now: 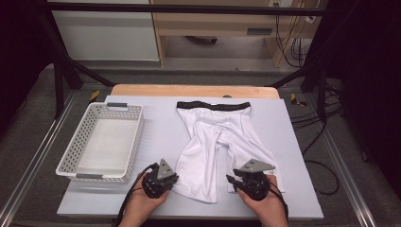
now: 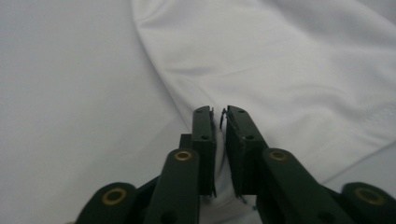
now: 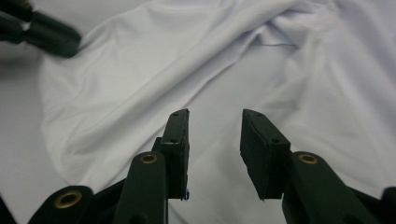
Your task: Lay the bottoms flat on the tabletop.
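Left tongs (image 2: 219,114) pinch shorts (image 2: 280,60); right tongs (image 3: 215,116) gape.

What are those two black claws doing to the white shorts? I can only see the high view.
Observer: In the left gripper view, the left gripper is pinched shut on an edge of the white shorts.
Operator: Is the other claw pinching too?
Observer: No. In the right gripper view, the right gripper has its jaws apart, with shorts fabric lying under the gap and not squeezed.
Operator: Are the shorts flat there?
Observer: Not quite. The right gripper view shows soft folds bunched up beyond the jaws.
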`<move>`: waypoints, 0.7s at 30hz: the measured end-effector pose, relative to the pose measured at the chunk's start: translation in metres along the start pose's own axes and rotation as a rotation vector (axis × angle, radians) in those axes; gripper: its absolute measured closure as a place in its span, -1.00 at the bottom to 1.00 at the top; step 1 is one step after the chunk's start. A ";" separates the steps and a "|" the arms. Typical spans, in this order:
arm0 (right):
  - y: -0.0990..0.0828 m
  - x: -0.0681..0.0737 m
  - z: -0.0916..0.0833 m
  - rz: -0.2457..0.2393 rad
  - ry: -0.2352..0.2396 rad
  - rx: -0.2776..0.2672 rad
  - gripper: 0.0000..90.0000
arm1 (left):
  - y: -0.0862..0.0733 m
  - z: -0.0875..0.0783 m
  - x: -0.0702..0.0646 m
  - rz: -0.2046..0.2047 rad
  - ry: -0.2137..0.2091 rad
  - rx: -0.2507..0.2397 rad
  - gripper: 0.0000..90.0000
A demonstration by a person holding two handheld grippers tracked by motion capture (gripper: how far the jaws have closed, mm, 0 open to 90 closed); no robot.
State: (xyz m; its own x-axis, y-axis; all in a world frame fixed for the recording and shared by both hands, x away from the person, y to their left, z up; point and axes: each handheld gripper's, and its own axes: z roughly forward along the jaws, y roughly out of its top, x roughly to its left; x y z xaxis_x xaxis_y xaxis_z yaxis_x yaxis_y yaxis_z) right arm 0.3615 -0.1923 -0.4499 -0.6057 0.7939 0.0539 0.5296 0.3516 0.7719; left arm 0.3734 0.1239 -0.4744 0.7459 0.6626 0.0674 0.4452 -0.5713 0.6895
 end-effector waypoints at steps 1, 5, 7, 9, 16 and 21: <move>-0.001 -0.005 -0.003 0.018 -0.014 -0.008 0.40 | 0.000 -0.001 -0.001 0.010 0.009 0.002 0.92; -0.008 -0.027 -0.014 0.088 -0.107 -0.037 0.40 | -0.005 -0.012 0.001 -0.039 0.020 -0.013 0.98; -0.011 -0.038 -0.020 0.134 -0.144 -0.052 0.40 | -0.008 -0.023 0.003 -0.037 0.042 -0.023 0.99; -0.014 -0.048 -0.025 0.158 -0.164 -0.063 0.40 | -0.011 -0.036 0.004 -0.045 0.060 -0.047 0.99; -0.029 -0.073 -0.036 0.208 -0.238 -0.006 0.35 | -0.025 -0.055 0.008 -0.073 0.112 -0.059 0.98; -0.039 -0.084 -0.047 0.254 -0.290 0.000 0.32 | -0.026 -0.053 0.011 -0.085 0.119 -0.046 0.98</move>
State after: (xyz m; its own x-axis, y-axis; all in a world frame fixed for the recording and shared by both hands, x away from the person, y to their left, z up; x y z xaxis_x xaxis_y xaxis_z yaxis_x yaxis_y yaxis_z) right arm 0.3636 -0.2966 -0.4549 -0.2615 0.9632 0.0620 0.6414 0.1254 0.7569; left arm 0.3435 0.1718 -0.4533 0.6415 0.7618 0.0906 0.4787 -0.4897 0.7287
